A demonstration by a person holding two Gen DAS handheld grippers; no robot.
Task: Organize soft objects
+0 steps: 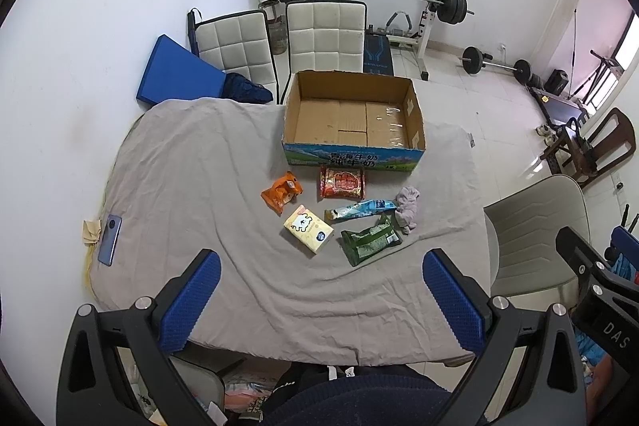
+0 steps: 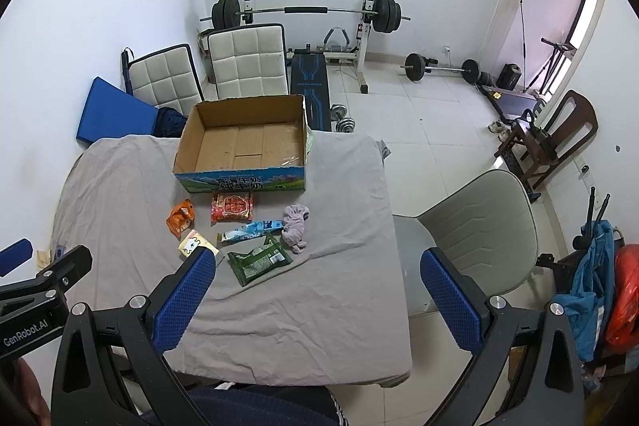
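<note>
While both claws hang spread and empty, left gripper [image 1: 319, 290] and right gripper [image 2: 319, 290], the packets lie before the box [image 1: 353, 110]: orange pouch [image 1: 281, 191], tissue pack [image 1: 308, 229], limp cloth [image 1: 407, 208], best pinched mid-bunch.

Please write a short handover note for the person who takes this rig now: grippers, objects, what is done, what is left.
Left gripper: open, holding nothing, above the near table edge.
Right gripper: open, holding nothing.
Cardboard box at the far side of the table: nothing inside.
In front of it on the grey cloth: orange packet, red packet, blue packet, tissue pack, green packet, crumpled grey rag.
Done: nothing packed.
Left: probably all six go into the box.
</note>
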